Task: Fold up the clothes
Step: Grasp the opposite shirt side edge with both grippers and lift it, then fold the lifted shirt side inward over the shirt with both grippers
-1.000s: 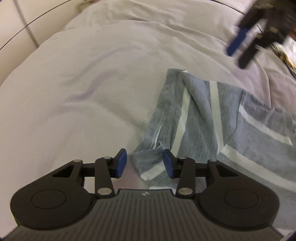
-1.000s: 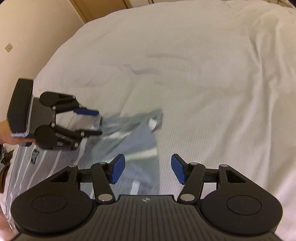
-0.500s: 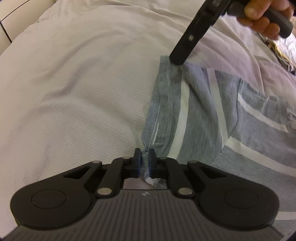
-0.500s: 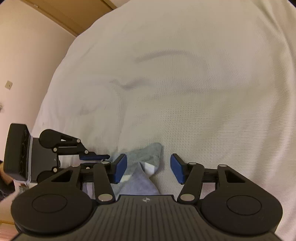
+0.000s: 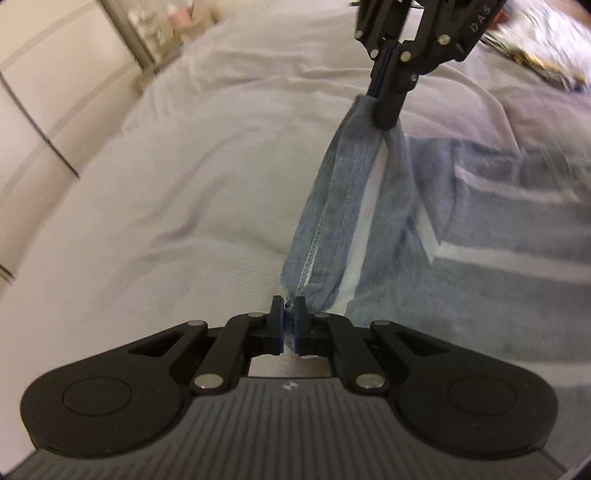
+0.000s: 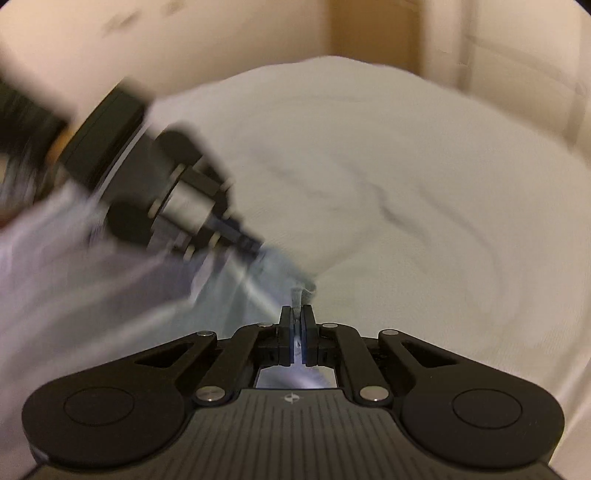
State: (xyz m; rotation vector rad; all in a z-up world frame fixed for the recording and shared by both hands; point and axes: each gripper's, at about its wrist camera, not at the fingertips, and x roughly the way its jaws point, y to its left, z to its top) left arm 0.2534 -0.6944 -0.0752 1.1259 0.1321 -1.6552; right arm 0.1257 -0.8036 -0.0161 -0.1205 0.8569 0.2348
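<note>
While stretched taut between both grippers, shirt (image 5: pixel 354 206) edge lifted off bed (image 5: pixel 177 192), rest of grey/white-striped fabric lying on bed to the right. L gripper (image 5: pixel 290 314) pressed together on near corner of hem. R gripper (image 6: pixel 296 322) also pinching shirt, far corner, seen up top in left wrist view. Left side of right wrist view badly blurred. Shelf w/ small items (image 5: pixel 162 29) beyond bed, too blurry to ID.

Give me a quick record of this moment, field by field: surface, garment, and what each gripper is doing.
surface: white bed cover
garment: grey shirt with white stripes, one edge lifted and stretched between the grippers
left gripper: shut on the shirt's near corner
right gripper: shut on the shirt's far corner
clutter: blurred items at the bed's far right edge
</note>
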